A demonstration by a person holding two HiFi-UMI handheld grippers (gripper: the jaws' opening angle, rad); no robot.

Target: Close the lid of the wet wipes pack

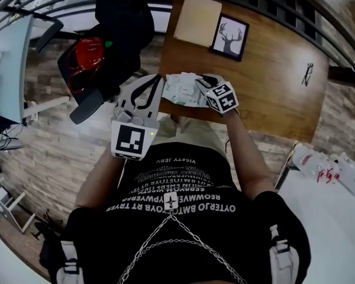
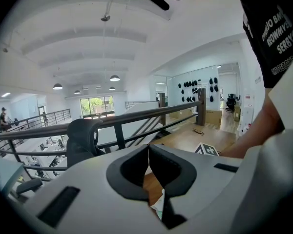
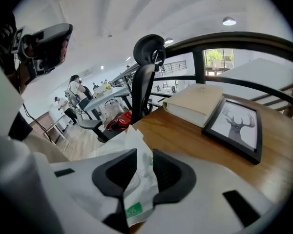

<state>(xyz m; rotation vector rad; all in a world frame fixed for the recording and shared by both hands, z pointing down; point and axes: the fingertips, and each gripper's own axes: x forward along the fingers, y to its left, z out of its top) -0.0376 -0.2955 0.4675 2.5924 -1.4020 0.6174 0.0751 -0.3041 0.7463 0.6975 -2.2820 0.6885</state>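
A crumpled white wet wipes pack [image 1: 180, 90] lies near the front edge of the wooden table [image 1: 266, 87]. My right gripper [image 1: 201, 83] comes onto it from the right. In the right gripper view the pack's white film [image 3: 133, 143], with a small green label, stands up between the pads of that gripper [image 3: 144, 155] and touches both. My left gripper [image 1: 160, 79] sits at the pack's left edge. In the left gripper view its jaws [image 2: 148, 147] meet at the tips, and a corner of the pack [image 2: 158, 209] shows below them. Whether they pinch the film is hidden.
A framed deer picture [image 1: 229, 36] and a beige book [image 1: 197, 19] lie at the table's far side, and a pair of glasses [image 1: 308, 73] at its right. A black office chair [image 1: 100, 52] holding a red item stands left of the table. A railing runs behind the table.
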